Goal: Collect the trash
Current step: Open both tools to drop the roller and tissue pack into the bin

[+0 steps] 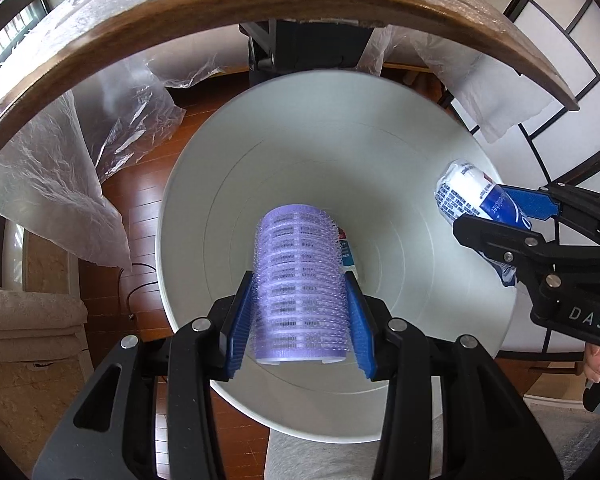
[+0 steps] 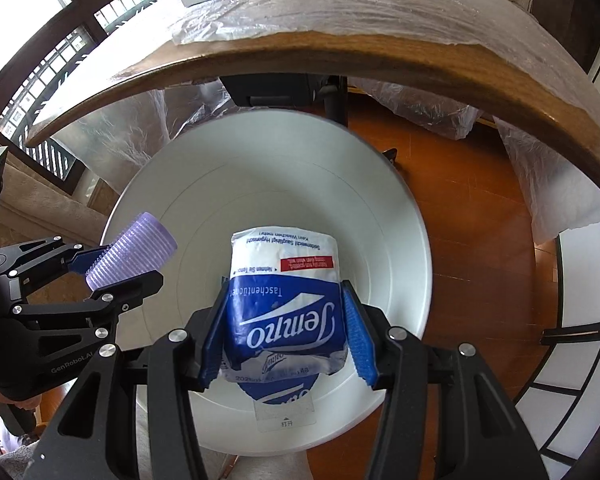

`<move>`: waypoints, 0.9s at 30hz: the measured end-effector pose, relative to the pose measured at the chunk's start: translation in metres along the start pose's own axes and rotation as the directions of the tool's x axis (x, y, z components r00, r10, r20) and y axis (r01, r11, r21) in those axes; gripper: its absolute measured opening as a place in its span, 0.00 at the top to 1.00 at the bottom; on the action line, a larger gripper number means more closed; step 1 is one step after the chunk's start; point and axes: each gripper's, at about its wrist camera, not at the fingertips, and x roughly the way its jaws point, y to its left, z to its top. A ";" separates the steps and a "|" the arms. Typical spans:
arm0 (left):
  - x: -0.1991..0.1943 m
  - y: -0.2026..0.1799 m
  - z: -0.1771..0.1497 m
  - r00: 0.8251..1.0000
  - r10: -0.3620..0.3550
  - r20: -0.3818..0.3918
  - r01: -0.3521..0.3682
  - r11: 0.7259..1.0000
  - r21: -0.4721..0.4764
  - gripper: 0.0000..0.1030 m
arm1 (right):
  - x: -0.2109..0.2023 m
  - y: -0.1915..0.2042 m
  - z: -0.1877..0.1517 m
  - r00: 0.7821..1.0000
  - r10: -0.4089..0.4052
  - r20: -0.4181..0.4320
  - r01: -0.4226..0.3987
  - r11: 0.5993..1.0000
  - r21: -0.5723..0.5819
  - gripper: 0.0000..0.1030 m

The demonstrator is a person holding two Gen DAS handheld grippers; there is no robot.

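Here both sets of jaws are pinching trash over the bin. The left gripper point(image 1: 300, 312) is clamping a purple roller point(image 1: 300, 284) between its blue pads, one pad on each side of the cylinder, the roller pointing down into the white bin point(image 1: 400, 184). The right gripper point(image 2: 288, 328) is squeezing a tissue pack point(image 2: 286, 300), blue and white, crumpled at its lower end, pads pressing in on both flanks. In the left view the right gripper point(image 1: 496, 216) is showing at the bin's right rim with the pack point(image 1: 466, 194) poking over the opening; in the right view the left gripper point(image 2: 112, 268) is sitting at the left rim with the roller point(image 2: 134, 250) just inside the edge.

A bit of wrapper point(image 1: 345, 254) is lying at the bin bottom, mostly hidden behind the roller. The bin is standing on the wood floor point(image 2: 468, 216) below the table point(image 2: 340, 60) edge, plastic sheeting point(image 1: 52, 184) hanging down beside it.

Step in hand, as I'm reading it: carrying done, drop-off pending. Next move is calling for spreading the jaws on each side so both items are falling inside. The roller is looking well centred; the pack is nearer the rim, so nudging inward first seems safer.
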 end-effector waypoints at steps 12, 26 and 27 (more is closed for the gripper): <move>0.015 0.005 0.006 0.999 -0.004 -0.038 0.004 1.000 0.012 0.57 | 0.013 0.000 0.001 0.999 -0.009 -0.035 0.010 1.000 0.010 0.50; 0.024 0.004 0.008 0.998 0.010 -0.064 -0.006 0.999 0.052 0.57 | 0.019 0.000 0.002 0.998 -0.015 -0.057 0.017 1.000 0.026 0.50; 0.024 0.005 0.008 0.998 0.010 -0.065 -0.007 0.999 0.053 0.57 | 0.020 0.000 0.002 0.998 -0.016 -0.058 0.018 0.999 0.027 0.50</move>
